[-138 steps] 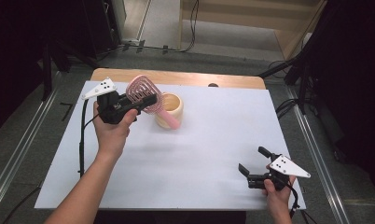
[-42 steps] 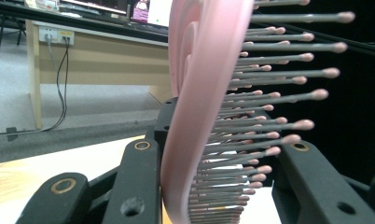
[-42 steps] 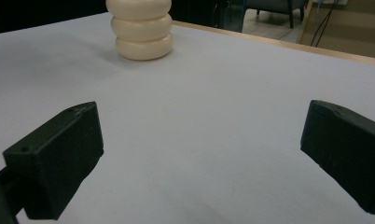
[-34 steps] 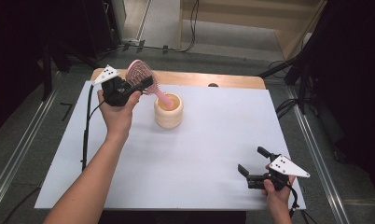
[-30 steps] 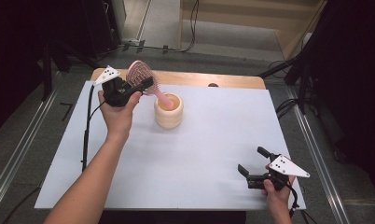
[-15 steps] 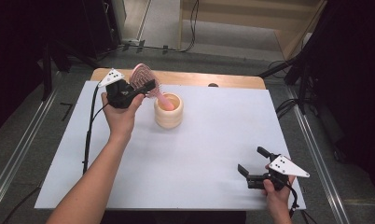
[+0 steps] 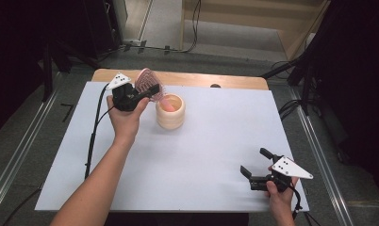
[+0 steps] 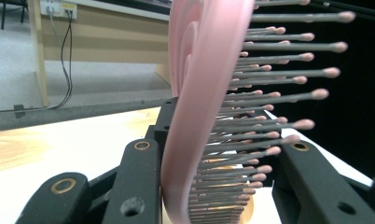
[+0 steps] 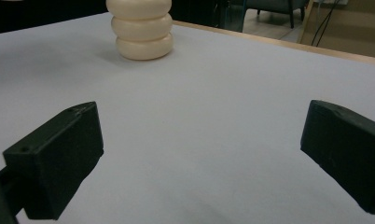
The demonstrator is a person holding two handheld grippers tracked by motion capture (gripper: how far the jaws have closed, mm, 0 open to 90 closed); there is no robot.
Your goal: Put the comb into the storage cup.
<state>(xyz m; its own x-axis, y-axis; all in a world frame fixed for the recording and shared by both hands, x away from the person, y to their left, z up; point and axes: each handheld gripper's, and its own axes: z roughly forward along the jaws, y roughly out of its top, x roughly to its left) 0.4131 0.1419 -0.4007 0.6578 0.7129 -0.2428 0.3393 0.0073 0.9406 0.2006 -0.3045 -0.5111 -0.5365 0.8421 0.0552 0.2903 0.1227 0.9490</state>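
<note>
While my left gripper [image 7: 139,93] clamps the pink hairbrush [image 7: 147,84] head-up, its handle angling down into the cream cup [image 7: 170,112] just beside, my right gripper [image 7: 256,168] rests spread apart, well away.

A pink hairbrush [image 8: 195,116] stands upright between the left gripper [image 8: 213,186]'s two black jaws, bristles pointing right. The jaws seem closed against it. Behind lie a pale table [image 8: 73,140] and cables [image 8: 66,56].
</note>
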